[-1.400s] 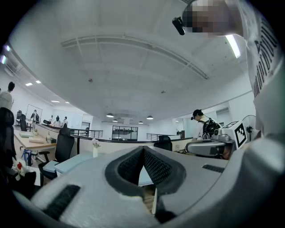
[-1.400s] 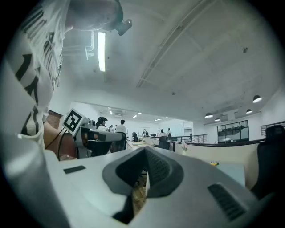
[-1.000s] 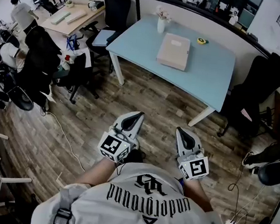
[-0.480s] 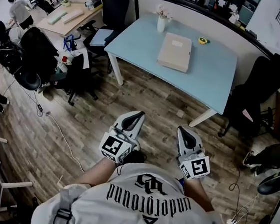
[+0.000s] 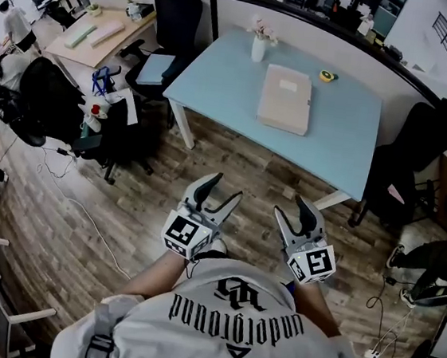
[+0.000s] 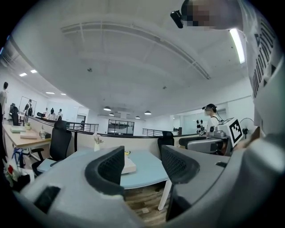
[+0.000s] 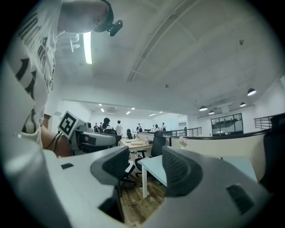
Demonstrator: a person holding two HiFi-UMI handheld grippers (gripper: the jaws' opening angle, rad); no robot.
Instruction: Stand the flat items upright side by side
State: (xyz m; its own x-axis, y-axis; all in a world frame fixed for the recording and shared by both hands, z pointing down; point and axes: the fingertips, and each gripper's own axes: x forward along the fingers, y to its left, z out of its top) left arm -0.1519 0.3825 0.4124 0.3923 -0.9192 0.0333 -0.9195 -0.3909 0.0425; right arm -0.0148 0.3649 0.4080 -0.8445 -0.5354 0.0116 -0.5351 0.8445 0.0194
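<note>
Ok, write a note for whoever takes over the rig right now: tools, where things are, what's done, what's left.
Left tool: open, empty, jaws have just been opening.
Right tool: the same.
Both are held over the floor, short of the table.
Flat items: a beige stack lying flat on the table, untouched.
Done: nothing stood up yet.
Left: get to the table, then stand the items upright side by side.

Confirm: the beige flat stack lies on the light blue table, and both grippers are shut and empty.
Not shut: the left gripper and right gripper have just been opening, jaws apart, as both gripper views show. The rest stands.
</note>
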